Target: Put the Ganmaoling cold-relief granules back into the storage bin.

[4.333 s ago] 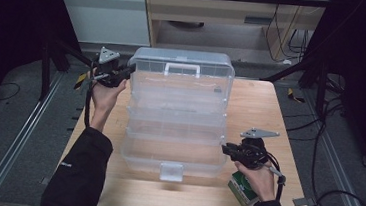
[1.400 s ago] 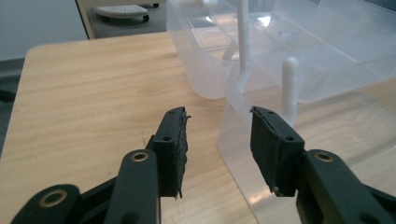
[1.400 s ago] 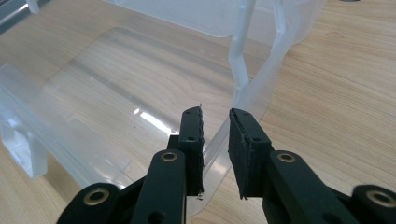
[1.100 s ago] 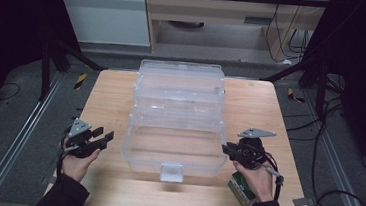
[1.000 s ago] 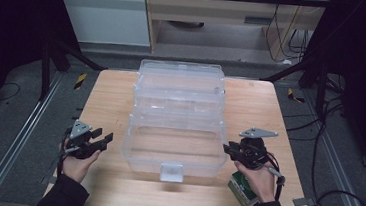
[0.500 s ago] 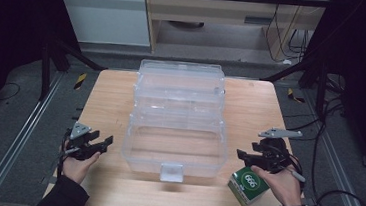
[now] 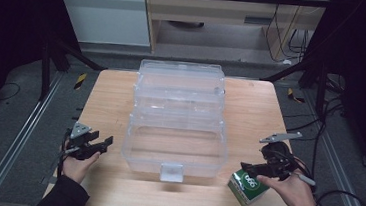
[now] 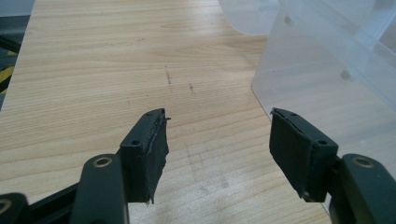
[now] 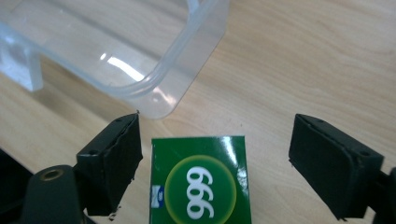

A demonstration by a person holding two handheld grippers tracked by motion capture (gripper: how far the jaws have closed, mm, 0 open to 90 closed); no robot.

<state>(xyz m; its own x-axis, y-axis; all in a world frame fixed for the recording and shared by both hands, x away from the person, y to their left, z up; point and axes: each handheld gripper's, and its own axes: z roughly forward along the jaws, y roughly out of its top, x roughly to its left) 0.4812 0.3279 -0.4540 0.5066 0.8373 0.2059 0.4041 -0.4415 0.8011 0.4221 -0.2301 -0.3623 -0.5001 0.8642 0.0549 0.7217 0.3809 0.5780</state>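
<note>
The right gripper (image 7: 251, 167) hangs over the green box (image 7: 247, 187), which stands on the table (image 7: 111, 92) at about five o'clock from the clear storage bin (image 7: 177, 132), just off its near right corner. In the right gripper view the box (image 9: 201, 182) lies between the two black jaws and slightly nearer the left one, apart from both pads; the jaws have just been opening and stand spread wider than the box, pressing on nothing. Its printed top faces up, and its long axis seems to run from the gripper's base outward toward twelve o'clock in that view, so the jaws would close across its narrow width. The right hand (image 7: 291, 190) is plainly the nearer one; my guess is that the coming move only needs a short drop and a squeeze. The left gripper (image 7: 99, 145) rests at about eight o'clock from the bin, well apart from the box, its jaws also having just opened, with bare wood between them. Counted: one green box, one bin of stepped tiers, two grippers.
</note>
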